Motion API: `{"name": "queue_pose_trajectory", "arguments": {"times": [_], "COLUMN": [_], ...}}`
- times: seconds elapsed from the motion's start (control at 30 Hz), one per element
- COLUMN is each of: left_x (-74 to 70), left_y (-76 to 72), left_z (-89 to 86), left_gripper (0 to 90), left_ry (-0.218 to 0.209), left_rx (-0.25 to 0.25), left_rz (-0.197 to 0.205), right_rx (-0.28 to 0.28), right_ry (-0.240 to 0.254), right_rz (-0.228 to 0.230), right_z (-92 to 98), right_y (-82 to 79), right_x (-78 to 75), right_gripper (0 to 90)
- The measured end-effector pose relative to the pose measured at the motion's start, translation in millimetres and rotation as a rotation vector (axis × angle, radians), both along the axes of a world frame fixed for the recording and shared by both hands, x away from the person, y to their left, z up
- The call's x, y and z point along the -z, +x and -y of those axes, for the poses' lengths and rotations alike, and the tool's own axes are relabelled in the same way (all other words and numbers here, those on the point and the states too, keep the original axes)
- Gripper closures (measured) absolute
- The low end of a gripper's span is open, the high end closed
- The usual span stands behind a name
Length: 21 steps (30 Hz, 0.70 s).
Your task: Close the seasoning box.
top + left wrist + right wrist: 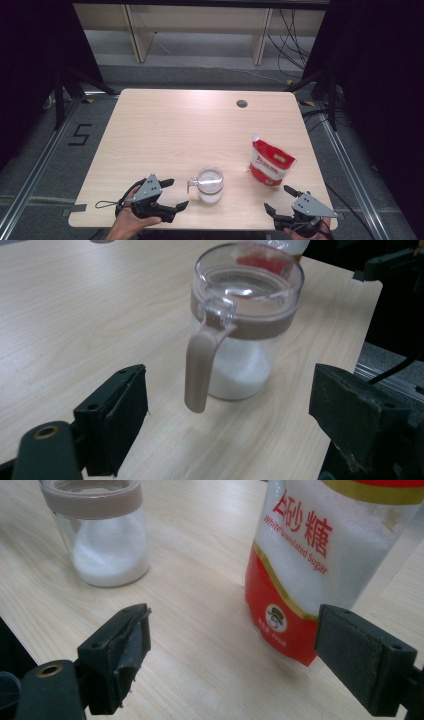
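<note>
With both grippers' fingers spread wide and empty, the left gripper (176, 194) facing the sugar jar (210, 184) near the tabletop's (175, 130) front edge, a careless nudge at the jar's handle (200, 365) could tip it over, and the right gripper (282, 199) could topple the standing sugar pouch (270, 164).

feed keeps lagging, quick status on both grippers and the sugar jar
Left gripper open, right gripper open, both empty. Sugar jar upright, lidded, untouched. Sugar bag standing beside it. Nothing in the way.
</note>
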<state>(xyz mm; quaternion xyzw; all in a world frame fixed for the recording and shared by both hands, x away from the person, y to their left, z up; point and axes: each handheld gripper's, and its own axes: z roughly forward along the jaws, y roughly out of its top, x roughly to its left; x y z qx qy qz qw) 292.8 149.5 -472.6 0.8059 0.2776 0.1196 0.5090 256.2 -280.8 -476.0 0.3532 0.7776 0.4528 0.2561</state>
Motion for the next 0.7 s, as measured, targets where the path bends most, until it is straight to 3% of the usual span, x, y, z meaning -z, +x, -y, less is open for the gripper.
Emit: {"name": "queue_pose_trajectory", "arguments": {"times": [0.03, 0.07, 0.1, 0.13, 0.2, 0.27, 0.3, 0.33, 0.4, 0.43, 0.47, 0.57, 0.6, 0.63, 0.7], "left_x": [2.7, 7.4, 9.0, 9.0, 16.5, 18.9, 18.2, 19.9, 20.4, 21.1, 22.3, 24.3, 26.9, 26.5, 27.9], "left_y": [-2.9, -4.6, -6.1, -6.1, -9.9, -12.1, -12.3, -13.8, -15.6, -15.7, -17.6, -19.9, -19.8, -20.9, -21.6], "left_z": [-0.3, -2.1, -3.5, -3.5, -7.4, -9.1, -12.8, -11.9, -15.0, -16.4, -15.3, -15.5, -14.4, -15.0, -14.4], "left_gripper": [15.5, 15.5, 15.5, 15.5, 15.5, 15.5, 15.5, 15.5, 15.6, 15.5, 15.6, 15.5, 15.5, 15.5, 15.5], "left_ry": [-0.004, -0.002, 0.014, 0.014, 0.035, 0.044, 0.100, 0.064, 0.095, 0.105, 0.086, 0.111, 0.093, 0.113, 0.114], "left_rx": [-0.022, -0.022, -0.025, -0.025, -0.018, -0.018, -0.011, -0.006, -0.019, -0.012, -0.018, -0.024, -0.018, -0.012, -0.012], "left_rz": [-0.021, -0.032, -0.035, -0.035, -0.045, -0.049, -0.034, -0.037, -0.025, -0.028, -0.039, -0.032, -0.028, -0.041, -0.042], "right_rx": [0.008, 0.045, 0.018, 0.019, 0.007, 0.026, 0.037, 0.028, 0.049, 0.026, 0.027, 0.016, 0.001, 0.009, -0.008], "right_ry": [0.002, 0.025, -0.008, 0.015, -0.004, 0.011, 0.007, -0.001, 0.008, -0.018, -0.020, -0.031, -0.030, -0.035, -0.044], "right_rz": [-0.001, -0.048, -0.004, -0.040, -0.008, -0.042, -0.058, -0.056, -0.099, -0.070, -0.076, -0.089, -0.077, -0.070, -0.087], "right_z": [0.2, -1.3, 1.7, 0.5, 1.6, 0.4, 0.2, 0.9, -1.1, 0.9, 0.6, -0.8, -0.7, -0.9, -1.4], "right_y": [-0.8, -5.7, -3.3, -4.8, -3.8, -7.0, -8.7, -7.8, -11.4, -8.5, -9.1, -10.7, -9.8, -10.5, -10.7], "right_x": [0.3, 0.2, 1.7, 2.9, 4.9, 5.2, 5.3, 6.6, 8.7, 10.3, 11.6, 13.5, 14.2, 14.3, 15.9], "right_gripper": [16.0, 16.0, 16.0, 16.0, 16.0, 16.1, 16.1, 16.2, 16.3, 16.2, 16.3, 16.4, 16.4, 16.3, 16.3]}}
